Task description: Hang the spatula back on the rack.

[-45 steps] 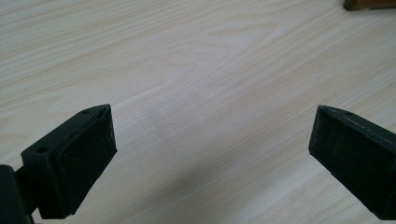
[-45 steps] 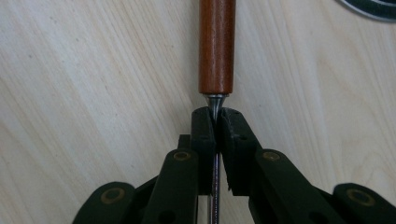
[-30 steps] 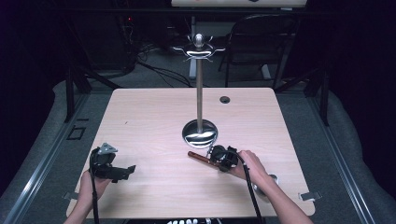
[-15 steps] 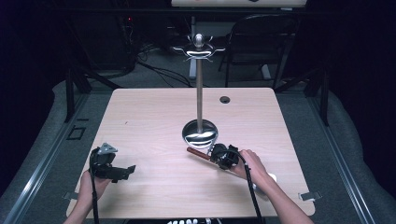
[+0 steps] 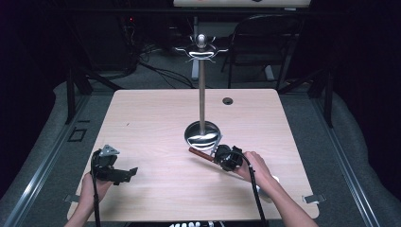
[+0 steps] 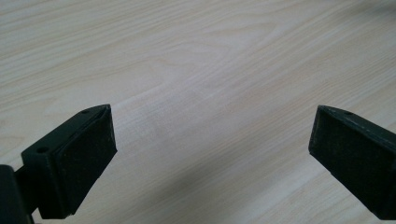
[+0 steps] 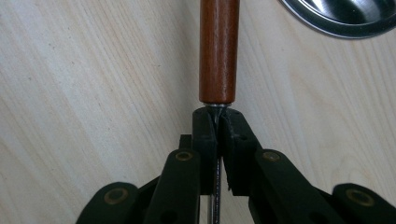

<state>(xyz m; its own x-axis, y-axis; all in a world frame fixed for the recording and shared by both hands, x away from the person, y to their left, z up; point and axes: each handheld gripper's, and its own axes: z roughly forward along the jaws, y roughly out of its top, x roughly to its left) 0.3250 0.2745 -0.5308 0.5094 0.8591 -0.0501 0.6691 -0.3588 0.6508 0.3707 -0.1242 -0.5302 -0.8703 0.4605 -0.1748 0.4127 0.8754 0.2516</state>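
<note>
Gripping a thin metal shank [image 7: 216, 186], the right gripper [image 5: 222, 156] has its 2 jaws pinched together on it just below the brown wooden handle [image 7: 218, 51], centre frame beside the stand's steel base [image 5: 202, 135]; possibly a utensil. Left gripper [image 6: 210, 154], lower left, jaws wide apart over bare table [image 6: 196, 70].

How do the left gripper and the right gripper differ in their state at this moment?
The left gripper has its jaws wide apart with bare table between them; the right gripper is shut on the thin metal shaft of a wooden-handled tool. The left one sits near the table's front left, far from the metal stand; the right one lies beside the stand's base. Both are black and hand-held.
</note>
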